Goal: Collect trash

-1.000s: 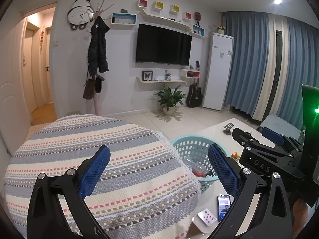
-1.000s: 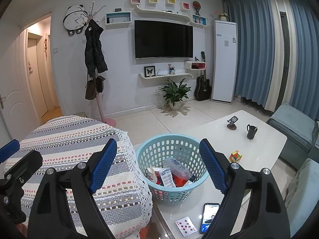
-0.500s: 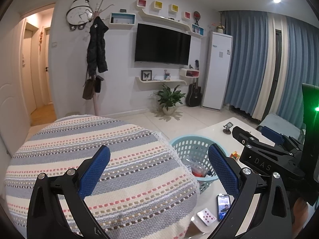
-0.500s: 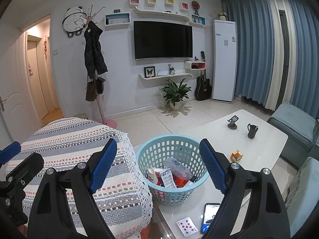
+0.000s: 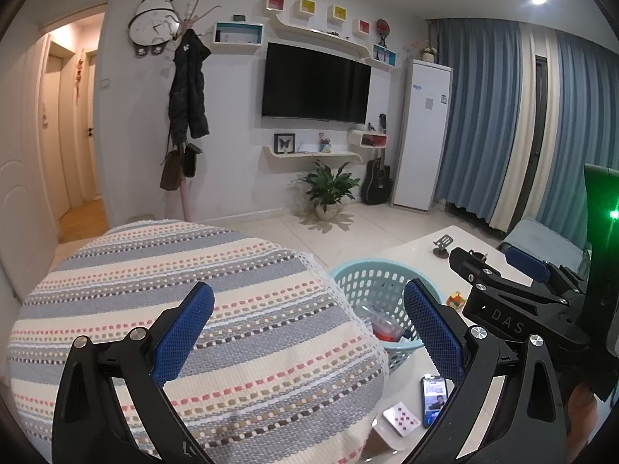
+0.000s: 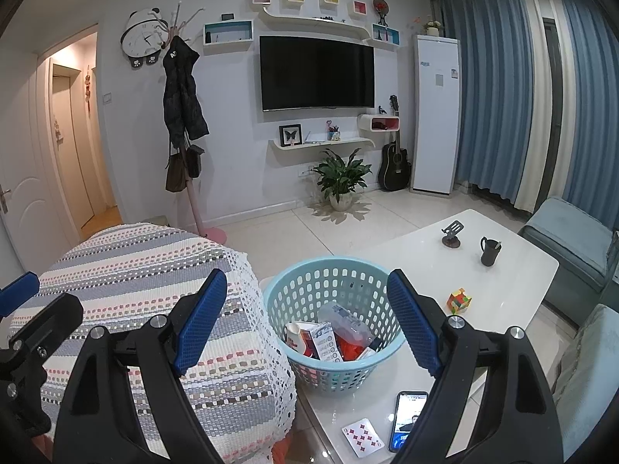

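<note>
A light blue plastic basket [image 6: 329, 270] stands on the near end of the white table [image 6: 503, 270]. It holds trash: a clear plastic bottle [image 6: 344, 319], a small carton [image 6: 325, 344] and a red wrapper [image 6: 348, 350]. My right gripper [image 6: 306, 276] hangs open above and in front of the basket, with nothing between its blue pads. Over the striped cloth, my left gripper [image 5: 308, 286] is open too and holds nothing. In the left wrist view the basket [image 5: 367, 274] shows half hidden behind the cloth, and the right gripper [image 5: 503, 274] is at the right.
A rounded seat under a striped woven cloth [image 6: 135, 270] sits left of the table. On the table lie a phone [image 6: 410, 413], a playing card [image 6: 361, 437], a colour cube [image 6: 459, 299], a black mug [image 6: 489, 251] and a small stand [image 6: 452, 234]. A grey-blue sofa [image 6: 572, 239] borders the right.
</note>
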`<state>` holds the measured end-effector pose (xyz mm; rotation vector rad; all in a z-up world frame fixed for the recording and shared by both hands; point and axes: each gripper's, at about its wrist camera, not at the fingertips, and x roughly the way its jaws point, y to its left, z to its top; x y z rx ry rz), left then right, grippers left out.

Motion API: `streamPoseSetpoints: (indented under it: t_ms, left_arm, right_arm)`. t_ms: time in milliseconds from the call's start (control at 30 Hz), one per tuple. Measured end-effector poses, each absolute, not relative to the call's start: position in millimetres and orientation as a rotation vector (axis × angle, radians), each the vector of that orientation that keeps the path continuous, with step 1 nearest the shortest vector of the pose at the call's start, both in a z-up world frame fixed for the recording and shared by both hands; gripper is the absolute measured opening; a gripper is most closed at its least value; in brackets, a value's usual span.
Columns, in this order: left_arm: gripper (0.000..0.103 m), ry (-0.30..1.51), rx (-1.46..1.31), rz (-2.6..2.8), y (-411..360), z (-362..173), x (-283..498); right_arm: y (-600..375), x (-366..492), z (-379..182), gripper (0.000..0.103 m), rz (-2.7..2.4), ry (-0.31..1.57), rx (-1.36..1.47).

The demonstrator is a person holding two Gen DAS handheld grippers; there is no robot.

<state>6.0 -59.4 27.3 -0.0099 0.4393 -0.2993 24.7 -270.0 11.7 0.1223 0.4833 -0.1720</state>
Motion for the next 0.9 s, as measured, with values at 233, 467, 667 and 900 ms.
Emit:
streamPoseSetpoints:
  t_ms: [233,467,667,900]
  left_arm:
    - [0.095,0.44,-0.015,-0.298,-57.8,28.3,5.2]
    - [0.095,0.424,0.005,-0.277,-58.2,31.2,3.7]
    - [0.095,0.397,0.018,-0.243,-57.5,34.0,0.8]
    - [0.095,0.413,0.022,-0.232,-56.8,34.9,3.1]
  right_arm:
    - [-269.1,24.6,12.2,0.08,-0.172,0.485,0.119]
    - [-266.9,22.9,11.3,0.08,-0.169,0.484,0.115]
    - [-265.2,21.3,12.0,0.08,-0.168,0.479,0.111]
    - [-263.6,19.9,13.2,0.08,-0.171,0.475,0.105]
